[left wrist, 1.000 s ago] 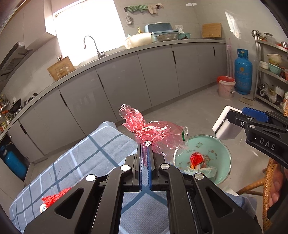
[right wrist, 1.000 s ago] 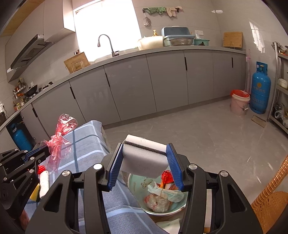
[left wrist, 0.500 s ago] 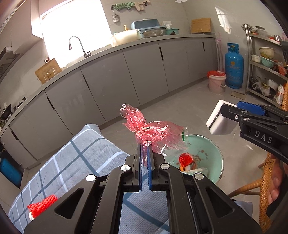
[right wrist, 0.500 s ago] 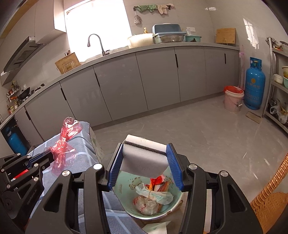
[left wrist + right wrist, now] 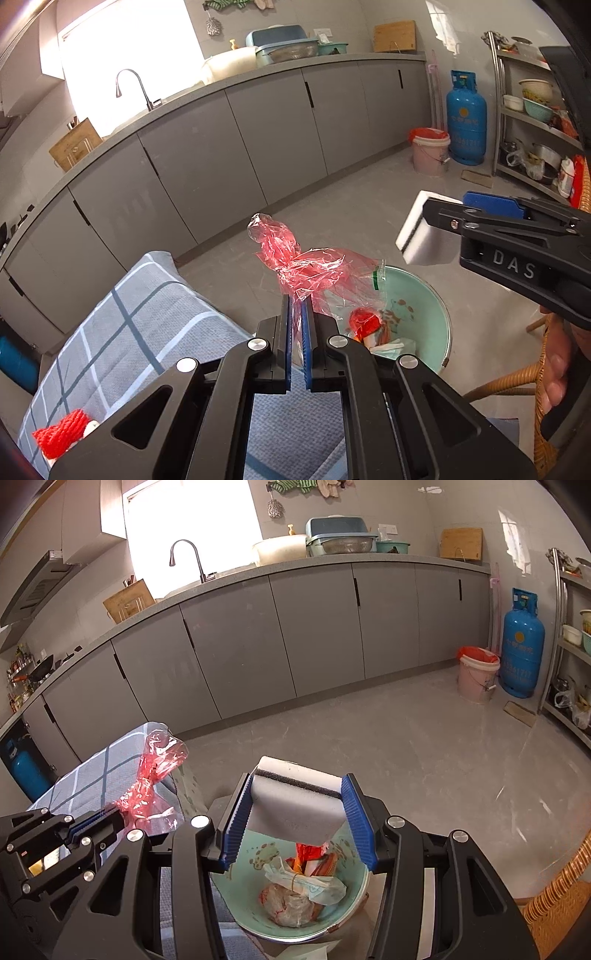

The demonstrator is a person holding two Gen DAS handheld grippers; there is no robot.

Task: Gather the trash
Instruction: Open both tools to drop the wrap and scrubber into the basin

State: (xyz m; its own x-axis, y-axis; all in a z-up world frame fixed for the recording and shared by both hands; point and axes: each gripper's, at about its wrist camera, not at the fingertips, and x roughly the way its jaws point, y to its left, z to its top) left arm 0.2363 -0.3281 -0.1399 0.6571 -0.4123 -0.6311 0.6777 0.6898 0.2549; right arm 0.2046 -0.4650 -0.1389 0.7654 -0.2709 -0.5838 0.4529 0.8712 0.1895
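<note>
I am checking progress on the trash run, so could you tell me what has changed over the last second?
Both grippers have moved toward the green basin: it now fills more of both views, and the white sponge hangs over its rim. Nothing was taken or let go. The left gripper is still shut on the red wrapper, the right gripper still on the sponge. The trash in the basin lies unchanged.

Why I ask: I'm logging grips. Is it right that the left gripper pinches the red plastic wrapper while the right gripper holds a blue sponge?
Not quite: the sponge in the right gripper is white, as the right wrist view shows. The left gripper does pinch the red plastic wrapper.
</note>
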